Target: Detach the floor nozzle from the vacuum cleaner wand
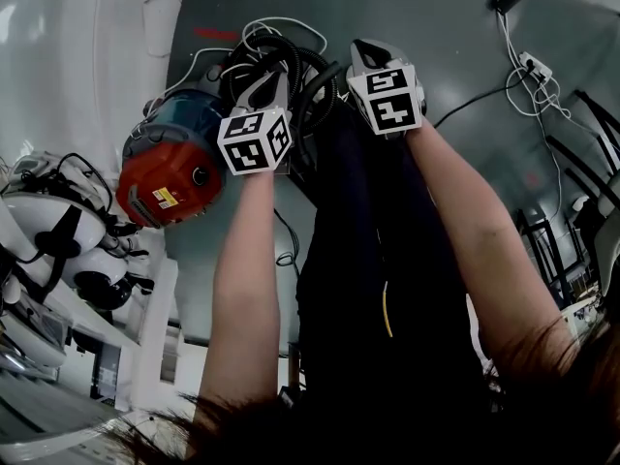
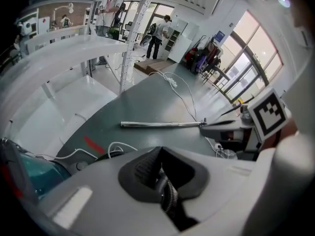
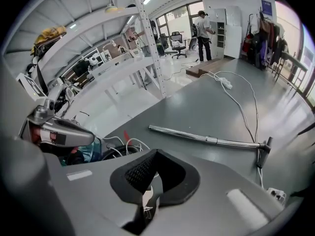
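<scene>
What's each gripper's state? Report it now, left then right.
Left gripper: closed, holding nothing.
Right gripper: closed, holding nothing.

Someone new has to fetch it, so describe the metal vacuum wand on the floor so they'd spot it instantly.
Start at the grey floor beside the white shelving rack, past the red canister vacuum. The wand lies flat there. It is the only straight, shiny silver tube, with a dark fitting at one end; its neighbours are a limp white extension lead and a black hose.
</scene>
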Demonstrator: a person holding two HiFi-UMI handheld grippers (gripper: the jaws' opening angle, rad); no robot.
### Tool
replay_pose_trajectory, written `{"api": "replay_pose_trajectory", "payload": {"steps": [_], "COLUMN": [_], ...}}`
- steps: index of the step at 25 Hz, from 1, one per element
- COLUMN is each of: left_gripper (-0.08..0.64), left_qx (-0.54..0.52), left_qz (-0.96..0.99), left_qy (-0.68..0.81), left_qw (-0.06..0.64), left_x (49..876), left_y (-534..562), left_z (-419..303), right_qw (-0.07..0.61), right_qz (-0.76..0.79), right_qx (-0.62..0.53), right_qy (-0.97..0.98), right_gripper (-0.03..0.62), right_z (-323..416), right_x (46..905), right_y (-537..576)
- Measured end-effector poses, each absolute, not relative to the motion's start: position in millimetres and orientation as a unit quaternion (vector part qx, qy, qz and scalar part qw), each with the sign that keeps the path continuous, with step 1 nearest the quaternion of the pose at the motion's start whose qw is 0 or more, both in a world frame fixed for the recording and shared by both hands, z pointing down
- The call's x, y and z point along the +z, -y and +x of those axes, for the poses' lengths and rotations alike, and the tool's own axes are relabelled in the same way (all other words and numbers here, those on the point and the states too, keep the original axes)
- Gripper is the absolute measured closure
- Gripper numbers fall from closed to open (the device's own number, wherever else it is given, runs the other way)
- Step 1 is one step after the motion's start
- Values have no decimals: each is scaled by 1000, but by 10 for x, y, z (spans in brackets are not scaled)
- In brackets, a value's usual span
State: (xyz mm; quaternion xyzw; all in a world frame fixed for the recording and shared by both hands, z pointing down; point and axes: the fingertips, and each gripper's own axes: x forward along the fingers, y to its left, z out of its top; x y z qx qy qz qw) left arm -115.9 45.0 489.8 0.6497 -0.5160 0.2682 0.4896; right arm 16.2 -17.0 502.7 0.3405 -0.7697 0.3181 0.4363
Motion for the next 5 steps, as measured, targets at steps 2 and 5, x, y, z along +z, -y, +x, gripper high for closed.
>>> {"api": "replay_pose_trajectory", "payload": {"steps": [2, 5], "left_gripper": [549, 549], "left_qx": [269, 271], "left_qz": [648, 645], "left_qy": [516, 515], "left_qw": [492, 496], "left_x": [4913, 4928], "left_y": [-487, -551], "left_z": [-1176, -1196], "right_qw": [435, 436], "right_qz": [340, 335], "right_qx": [322, 327], "right_qy": [769, 768], "right_gripper": [595, 595], "right_z": [128, 74], "right_x": [5042, 5068], "right_y": [140, 74]}}
